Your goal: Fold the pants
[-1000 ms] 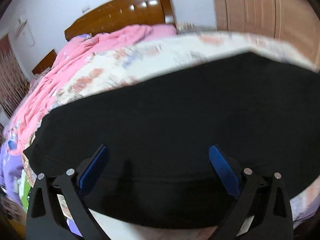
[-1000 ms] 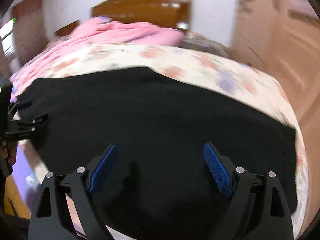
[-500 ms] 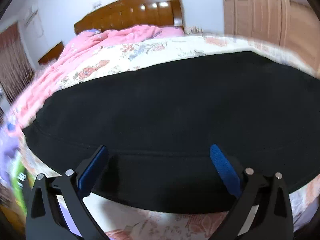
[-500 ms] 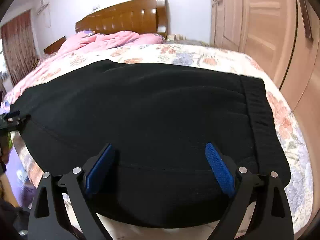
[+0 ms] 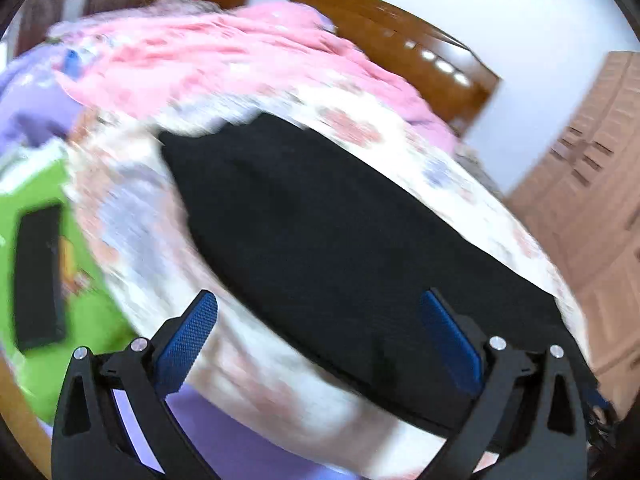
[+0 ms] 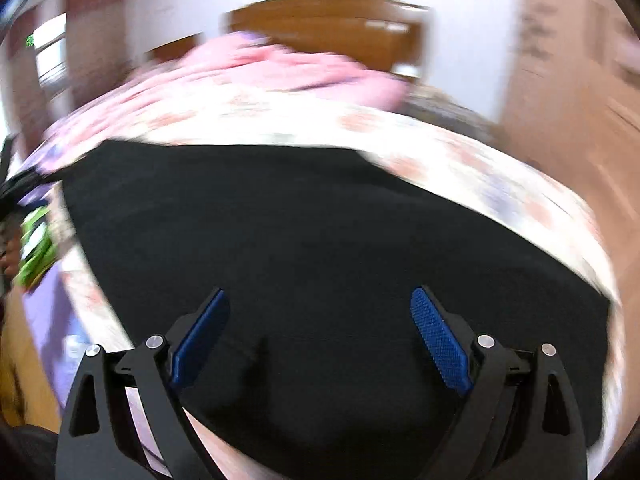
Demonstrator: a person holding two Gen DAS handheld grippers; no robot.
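My left gripper has its jaws wide apart, nothing between the blue pads. Left wrist view, blurry: black pants lie flat on the floral bedsheet, running diagonally from upper left to lower right. Left pad hangs over bare sheet, right pad over the pants' near edge. Pink blanket bunched behind, wooden headboard past it, wardrobe at right.

Right wrist view, also smeared: my right gripper is spread wide too, gripping nothing, both pads over the pants, which fill the middle of the bed. Sheet shows around them, pink blanket and headboard beyond.
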